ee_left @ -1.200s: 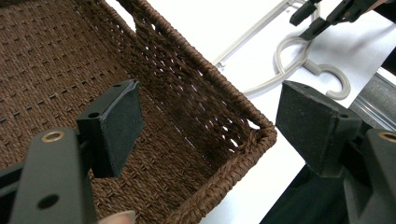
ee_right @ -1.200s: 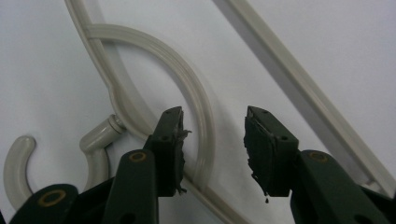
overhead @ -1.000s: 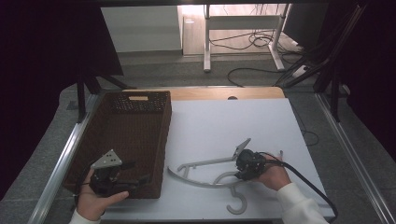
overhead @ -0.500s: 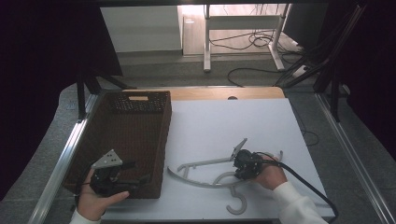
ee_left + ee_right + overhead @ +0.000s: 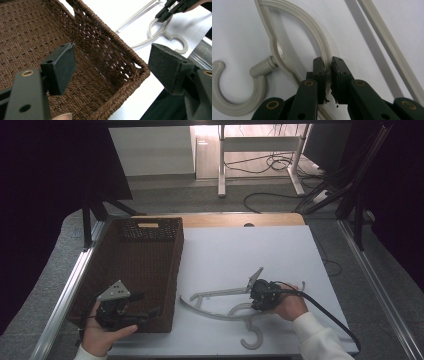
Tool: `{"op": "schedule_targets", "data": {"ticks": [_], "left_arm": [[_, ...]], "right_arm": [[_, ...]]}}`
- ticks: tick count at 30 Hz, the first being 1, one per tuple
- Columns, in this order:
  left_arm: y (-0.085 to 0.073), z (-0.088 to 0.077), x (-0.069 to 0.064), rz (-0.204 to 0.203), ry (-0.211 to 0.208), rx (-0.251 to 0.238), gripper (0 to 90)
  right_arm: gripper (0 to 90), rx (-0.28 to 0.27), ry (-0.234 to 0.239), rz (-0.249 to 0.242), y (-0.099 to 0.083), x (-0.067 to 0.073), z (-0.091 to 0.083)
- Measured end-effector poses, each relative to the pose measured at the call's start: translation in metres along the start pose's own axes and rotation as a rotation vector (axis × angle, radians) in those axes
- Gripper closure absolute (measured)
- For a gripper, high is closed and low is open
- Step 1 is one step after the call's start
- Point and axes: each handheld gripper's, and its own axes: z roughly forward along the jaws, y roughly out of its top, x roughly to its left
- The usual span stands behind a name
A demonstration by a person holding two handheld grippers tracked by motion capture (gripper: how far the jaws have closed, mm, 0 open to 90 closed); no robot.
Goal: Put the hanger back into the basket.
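A beige plastic hanger [image 5: 220, 293] lies flat on the white table [image 5: 250, 250], its hook [image 5: 227, 100] toward the near edge. My right gripper [image 5: 327, 65] has just been closing and is now shut on the hanger's curved arm [image 5: 312, 22]; in the high view the right gripper [image 5: 251, 300] rests low on the table. My left gripper [image 5: 116, 62] stands open over the near right corner of the brown woven basket [image 5: 37, 30], nothing between its pads. In that same left gripper view, the hanger [image 5: 160, 37] and the right gripper [image 5: 165, 13] lie beyond the basket.
The basket [image 5: 135, 270] fills the table's left side, and its inside is bare. A black cable [image 5: 325, 312] trails from the right gripper toward the near right. Metal rails [image 5: 65, 300] run along both table sides.
The right gripper's jaws have drawn together on the hanger's arm. Both hands and the hanger have stayed where they were.
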Motion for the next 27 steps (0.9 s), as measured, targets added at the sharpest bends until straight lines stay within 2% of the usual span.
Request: {"op": "schedule_targets", "data": {"ticks": [5, 9, 12, 13, 14, 16, 21, 23, 27], "left_arm": [[0.0, 0.0, 0.0, 0.0, 0.0, 0.0, 21.9], [0.0, 0.0, 0.0, 0.001, 0.001, 0.0, 22.0], [0.0, 0.0, 0.0, 0.002, 0.002, -0.003, 22.1], [0.0, -0.001, 0.0, 0.003, 0.004, -0.006, 22.2], [0.0, -0.001, 0.0, 0.003, 0.004, -0.008, 22.2], [0.001, -0.001, -0.001, 0.004, 0.005, -0.009, 22.2], [0.001, -0.001, -0.001, 0.005, 0.006, -0.011, 22.4], [0.001, -0.001, -0.002, 0.005, 0.006, -0.013, 22.4], [0.001, -0.001, -0.002, 0.006, 0.007, -0.017, 22.7]], "right_arm": [[81.6, -0.033, -0.002, 0.008, -0.004, -0.005, -0.013], [81.6, -0.086, 0.022, 0.02, -0.007, -0.008, -0.026], [81.6, -0.103, 0.032, 0.021, -0.008, -0.01, -0.034], [81.5, -0.118, 0.041, 0.028, -0.01, -0.012, -0.044], [81.5, -0.118, 0.041, 0.028, -0.01, -0.012, -0.044], [81.5, -0.137, 0.045, 0.039, -0.011, -0.015, -0.057], [81.5, -0.161, 0.047, 0.051, -0.012, -0.018, -0.07], [81.6, -0.188, 0.059, 0.082, -0.011, -0.021, -0.078], [81.5, -0.222, 0.072, 0.107, -0.01, -0.023, -0.087]]}}
